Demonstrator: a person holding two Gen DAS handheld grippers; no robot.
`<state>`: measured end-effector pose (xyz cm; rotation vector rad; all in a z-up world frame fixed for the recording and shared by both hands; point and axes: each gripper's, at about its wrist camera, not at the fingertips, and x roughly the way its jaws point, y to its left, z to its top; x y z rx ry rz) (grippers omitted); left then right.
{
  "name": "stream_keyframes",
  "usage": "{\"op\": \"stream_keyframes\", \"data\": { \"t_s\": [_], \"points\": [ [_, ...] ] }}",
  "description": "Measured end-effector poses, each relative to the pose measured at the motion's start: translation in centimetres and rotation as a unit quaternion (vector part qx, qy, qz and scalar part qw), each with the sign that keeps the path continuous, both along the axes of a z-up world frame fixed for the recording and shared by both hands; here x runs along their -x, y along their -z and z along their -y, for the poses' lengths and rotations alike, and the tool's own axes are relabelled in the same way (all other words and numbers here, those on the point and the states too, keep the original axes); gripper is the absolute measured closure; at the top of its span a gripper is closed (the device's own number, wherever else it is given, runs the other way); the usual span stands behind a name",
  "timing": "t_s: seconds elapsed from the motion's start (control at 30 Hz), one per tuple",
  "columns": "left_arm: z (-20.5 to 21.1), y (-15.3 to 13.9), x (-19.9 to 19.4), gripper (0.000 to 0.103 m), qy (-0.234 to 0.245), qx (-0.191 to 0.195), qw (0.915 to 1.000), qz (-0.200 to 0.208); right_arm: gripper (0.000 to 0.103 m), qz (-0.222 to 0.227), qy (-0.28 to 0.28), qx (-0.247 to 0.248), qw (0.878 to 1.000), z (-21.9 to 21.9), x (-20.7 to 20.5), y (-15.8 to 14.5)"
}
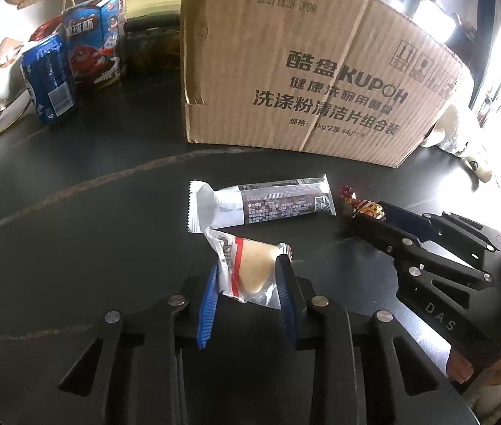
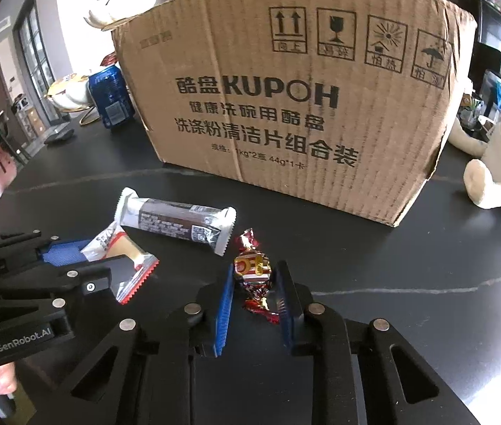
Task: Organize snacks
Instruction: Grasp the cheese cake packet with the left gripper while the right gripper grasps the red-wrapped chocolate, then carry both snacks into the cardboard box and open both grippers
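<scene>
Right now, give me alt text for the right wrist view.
The right tool is shut on a red-and-gold wrapped candy on a black table, before a KUPOH cardboard box. A long snack bar lies left.

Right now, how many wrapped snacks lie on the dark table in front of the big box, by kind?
Long bar in white and dark wrapper: 1
Pale cake in clear wrapper, in the left gripper: 1
Red and gold foil candy, in the right gripper: 1
Total: 3

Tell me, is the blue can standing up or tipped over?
Standing up. The blue can rests on its bottom end on the black table, beside the blue snack box.
</scene>
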<state>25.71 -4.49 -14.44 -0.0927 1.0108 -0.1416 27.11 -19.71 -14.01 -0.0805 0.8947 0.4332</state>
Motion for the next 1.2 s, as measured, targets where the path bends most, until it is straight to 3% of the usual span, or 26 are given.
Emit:
{"op": "stream_keyframes", "data": {
  "t_s": [0.1,0.4,0.8,1.2],
  "points": [
    [0.1,-0.5,0.3,0.083,0.001,-0.003,1.0000,0.006,0.078,0.002,-0.003,-0.006,1.000,0.0,0.2,-0.3],
    [0.2,-2.3,1.6,0.093,0.002,-0.003,0.9996,0.028,0.078,0.017,-0.015,-0.019,1.000,-0.4,1.4,-1.7],
    [-0.3,-4.7,2.6,0.095,0.006,0.023,0.9988,0.043,0.078,0.031,-0.013,-0.046,0.998,-0.6,3.0,-4.5],
    [-0.9,-9.3,3.3,0.095,0.024,0.029,0.9944,0.099,0.078,0.064,0.007,-0.063,0.996,-1.0,4.3,-9.4]
  ]
}}
